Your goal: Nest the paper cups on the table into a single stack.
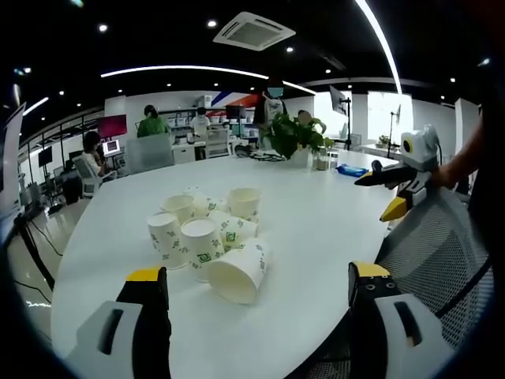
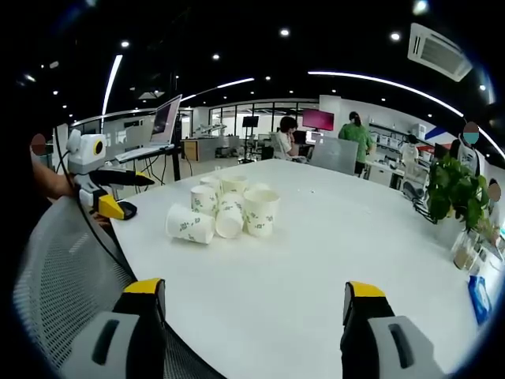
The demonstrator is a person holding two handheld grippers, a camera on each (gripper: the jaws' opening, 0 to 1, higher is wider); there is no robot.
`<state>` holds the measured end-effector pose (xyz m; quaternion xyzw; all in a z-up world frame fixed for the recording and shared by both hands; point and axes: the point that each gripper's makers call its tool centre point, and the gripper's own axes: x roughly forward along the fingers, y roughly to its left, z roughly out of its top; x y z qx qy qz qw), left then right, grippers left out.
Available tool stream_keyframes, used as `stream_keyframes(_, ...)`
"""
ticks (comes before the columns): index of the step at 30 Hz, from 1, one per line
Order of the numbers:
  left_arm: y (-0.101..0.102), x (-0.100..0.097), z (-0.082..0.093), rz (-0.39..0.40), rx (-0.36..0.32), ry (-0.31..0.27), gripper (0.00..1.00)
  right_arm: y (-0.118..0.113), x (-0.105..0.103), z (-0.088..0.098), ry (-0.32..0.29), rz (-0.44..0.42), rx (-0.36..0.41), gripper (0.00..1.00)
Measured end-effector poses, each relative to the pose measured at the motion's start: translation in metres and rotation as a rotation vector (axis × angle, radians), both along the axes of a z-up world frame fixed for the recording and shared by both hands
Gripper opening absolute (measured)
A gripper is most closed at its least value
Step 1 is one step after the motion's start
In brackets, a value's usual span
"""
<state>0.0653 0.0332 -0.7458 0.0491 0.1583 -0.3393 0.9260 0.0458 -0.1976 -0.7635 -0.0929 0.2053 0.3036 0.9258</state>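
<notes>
left gripper (image 1: 258,296) wide, empty; right gripper (image 2: 254,304) wide, empty | paper cups (image 1: 211,237) clustered ahead, apart

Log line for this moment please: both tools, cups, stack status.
left tool open, empty | right tool open, empty | paper cups clustered on table, some tipped | stacking not started

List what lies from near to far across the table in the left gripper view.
Left gripper → tipped-over cup → cluster of upright cups → potted plant at the far edge of the white table.
</notes>
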Motion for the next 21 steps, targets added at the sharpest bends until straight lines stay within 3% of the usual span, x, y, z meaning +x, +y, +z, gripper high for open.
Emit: stream_keyframes(21, 0.0022, 0.0012, -0.0026, 0.012, -0.008, 0.0, 0.95, 0.0002, -0.0002, 0.0006, -0.002, 0.002, 0.0, 0.94)
